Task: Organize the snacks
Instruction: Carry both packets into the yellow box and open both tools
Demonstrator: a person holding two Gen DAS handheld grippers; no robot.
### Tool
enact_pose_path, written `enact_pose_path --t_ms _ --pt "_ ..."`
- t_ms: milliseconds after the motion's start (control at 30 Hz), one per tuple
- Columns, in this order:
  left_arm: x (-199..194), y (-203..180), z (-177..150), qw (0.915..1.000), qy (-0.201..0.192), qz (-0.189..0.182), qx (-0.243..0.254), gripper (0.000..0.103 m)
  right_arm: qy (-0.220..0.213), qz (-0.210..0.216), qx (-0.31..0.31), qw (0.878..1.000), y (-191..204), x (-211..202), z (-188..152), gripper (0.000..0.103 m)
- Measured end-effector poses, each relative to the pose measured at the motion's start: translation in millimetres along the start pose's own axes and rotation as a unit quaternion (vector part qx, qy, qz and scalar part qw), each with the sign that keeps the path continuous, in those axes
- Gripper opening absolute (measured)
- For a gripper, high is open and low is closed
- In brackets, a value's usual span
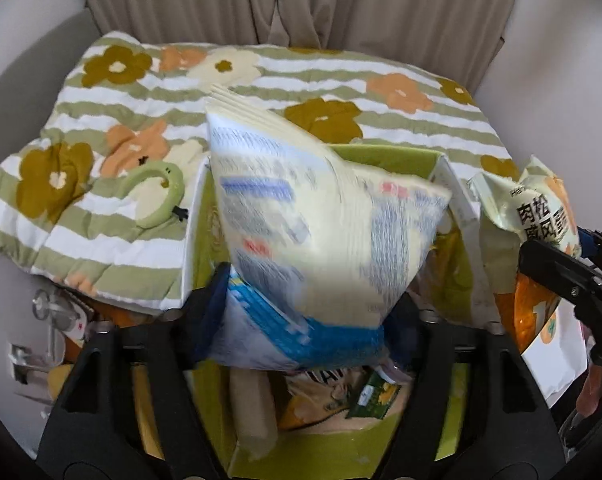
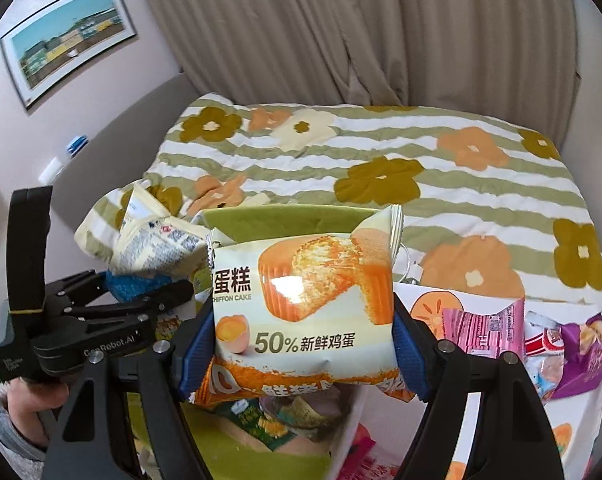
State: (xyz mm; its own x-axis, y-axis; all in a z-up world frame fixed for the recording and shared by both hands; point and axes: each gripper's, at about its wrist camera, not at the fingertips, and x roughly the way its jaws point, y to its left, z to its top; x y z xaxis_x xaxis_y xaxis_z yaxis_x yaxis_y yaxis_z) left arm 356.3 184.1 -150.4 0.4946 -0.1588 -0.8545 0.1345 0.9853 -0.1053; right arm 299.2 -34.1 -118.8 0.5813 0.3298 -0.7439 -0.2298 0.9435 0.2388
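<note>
My left gripper point(image 1: 307, 312) is shut on a cream and blue snack bag point(image 1: 321, 232), held above a green box point(image 1: 389, 156) with several snacks inside. My right gripper point(image 2: 303, 344) is shut on a chiffon cake packet point(image 2: 309, 296), held over the same green box point(image 2: 285, 216). The cake packet also shows at the right of the left wrist view point(image 1: 537, 208). The left gripper point(image 2: 101, 304) and its cream bag point(image 2: 157, 240) show at the left of the right wrist view.
A striped flower blanket point(image 1: 261, 80) lies behind the box. A green frog ring point(image 1: 153, 192) rests on it. Pink and purple snack packets point(image 2: 533, 332) lie on a persimmon-print bag point(image 2: 433, 312) at the right. A curtain point(image 2: 341, 32) hangs behind.
</note>
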Motion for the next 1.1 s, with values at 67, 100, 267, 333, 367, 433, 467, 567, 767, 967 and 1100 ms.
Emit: enact_pose_path --t_ms 67,100,267,333,367,433,467,567,767,967,1100 --pt "6.8 3.4 -0.5 1.0000 -0.002 0.004 0.001 0.102 0.002 -0.009 0.008 1.000 1.0 4.4 1.3 0.073" --pt "9.3 5.1 -2.0 1.0000 0.000 0.002 0.002 0.103 0.003 -0.013 0.012 1.000 1.5 7.0 2.3 0.073" --pt "14.0 14.0 -13.0 0.9998 0.014 -0.012 0.001 0.102 0.013 -0.023 0.019 0.999 2.5 16.3 5.3 0.073" --pt "12.9 14.9 -16.1 0.9998 0.017 -0.008 0.002 0.102 0.017 -0.020 0.019 0.999 3.0 21.7 7.2 0.073" --pt "10.9 13.7 -17.7 0.9999 0.016 -0.007 0.002 0.102 0.020 -0.017 0.018 0.999 3.7 24.9 9.0 0.073" --pt "6.8 14.0 -18.5 0.9999 0.013 -0.004 0.000 0.102 0.022 -0.013 0.014 1.000 4.8 32.6 13.1 0.073" --pt "4.3 14.3 -18.3 0.9999 0.011 -0.003 -0.002 0.102 0.024 -0.011 0.012 1.000 4.9 36.5 15.1 0.074" --pt "0.4 17.3 -17.3 1.0000 0.008 0.002 -0.005 0.102 0.032 -0.008 0.009 0.999 5.3 50.0 23.0 0.076" --pt "-2.4 22.9 -17.9 0.9997 0.005 0.007 -0.021 0.102 0.027 -0.009 -0.002 1.000 6.3 64.1 29.7 0.103" --pt "-0.9 21.9 -30.6 0.9994 0.016 0.007 -0.029 0.102 -0.012 -0.007 -0.024 1.000 10.3 49.8 20.6 0.103" --pt "-6.5 20.1 -38.4 0.9994 0.016 0.009 -0.029 0.102 0.001 0.000 -0.020 1.000 12.6 45.0 13.6 0.103"
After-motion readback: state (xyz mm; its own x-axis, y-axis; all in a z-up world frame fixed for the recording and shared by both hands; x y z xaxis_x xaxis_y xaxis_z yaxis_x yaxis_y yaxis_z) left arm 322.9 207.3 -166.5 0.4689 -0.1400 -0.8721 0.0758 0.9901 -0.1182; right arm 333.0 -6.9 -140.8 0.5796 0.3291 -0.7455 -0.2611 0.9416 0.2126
